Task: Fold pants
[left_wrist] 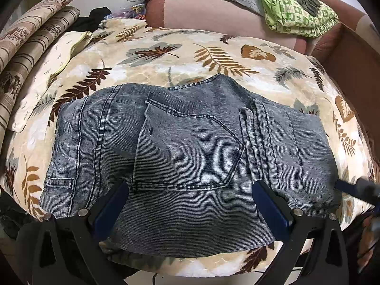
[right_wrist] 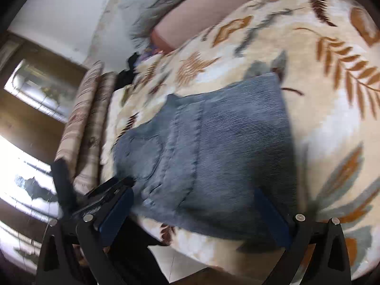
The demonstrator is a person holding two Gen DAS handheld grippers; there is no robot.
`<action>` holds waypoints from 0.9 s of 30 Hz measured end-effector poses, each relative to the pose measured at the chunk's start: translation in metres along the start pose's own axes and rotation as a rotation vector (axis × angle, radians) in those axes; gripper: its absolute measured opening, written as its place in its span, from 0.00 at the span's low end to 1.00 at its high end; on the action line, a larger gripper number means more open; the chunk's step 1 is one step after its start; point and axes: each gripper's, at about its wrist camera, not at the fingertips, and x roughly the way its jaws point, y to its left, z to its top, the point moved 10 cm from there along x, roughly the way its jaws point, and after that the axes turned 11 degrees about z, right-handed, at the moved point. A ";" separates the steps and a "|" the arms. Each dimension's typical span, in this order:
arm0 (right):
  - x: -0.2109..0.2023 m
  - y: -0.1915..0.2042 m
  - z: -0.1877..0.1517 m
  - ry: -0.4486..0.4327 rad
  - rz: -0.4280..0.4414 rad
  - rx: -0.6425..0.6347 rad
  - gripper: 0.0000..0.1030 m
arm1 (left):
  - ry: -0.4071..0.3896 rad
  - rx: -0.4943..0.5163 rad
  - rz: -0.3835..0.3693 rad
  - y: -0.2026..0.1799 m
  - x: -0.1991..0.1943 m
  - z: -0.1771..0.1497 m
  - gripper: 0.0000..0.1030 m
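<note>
1. My left gripper [left_wrist: 190, 204] has its jaws spread wide with nothing in them, parked over the near edge of the jeans [left_wrist: 190, 142]. One blue pad sits at about 7 o'clock in the left wrist view, the other at 5, and denim fills the gap between them.

2. My right gripper [right_wrist: 194, 213] is spread wide too and holds nothing. That view is motion-blurred, so I can't really say if the pads touch the cloth or just hover over it.

3. The jeans are already folded into a compact block, back pocket [left_wrist: 190, 147] face up, lying on the leaf-print blanket [left_wrist: 213, 57] near its front edge. Hems and a thick seam run toward 5 o'clock.

4. Handling guess: soft, floppy, but fairly heavy stacked denim, grippy not slippery. It'll sag if I lift from one point.

5. I'd pinch through all layers at the near corners, one gripper each, staying off the pocket flap since that would only peel up the top layer.

6. Further out: striped cushions [left_wrist: 35, 47] at 10 o'clock, a green patterned cloth [left_wrist: 296, 11] at 1.
</note>
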 end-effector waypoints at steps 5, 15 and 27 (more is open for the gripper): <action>0.009 -0.020 -0.012 0.032 -0.055 0.023 0.99 | 0.000 0.005 0.006 0.001 0.000 -0.001 1.00; 0.004 -0.023 -0.008 0.018 -0.043 0.036 0.99 | 0.013 -0.027 -0.002 0.008 0.004 -0.002 1.00; 0.008 0.061 0.065 0.041 -0.052 -0.155 0.99 | -0.057 -0.159 0.090 0.074 0.007 0.029 1.00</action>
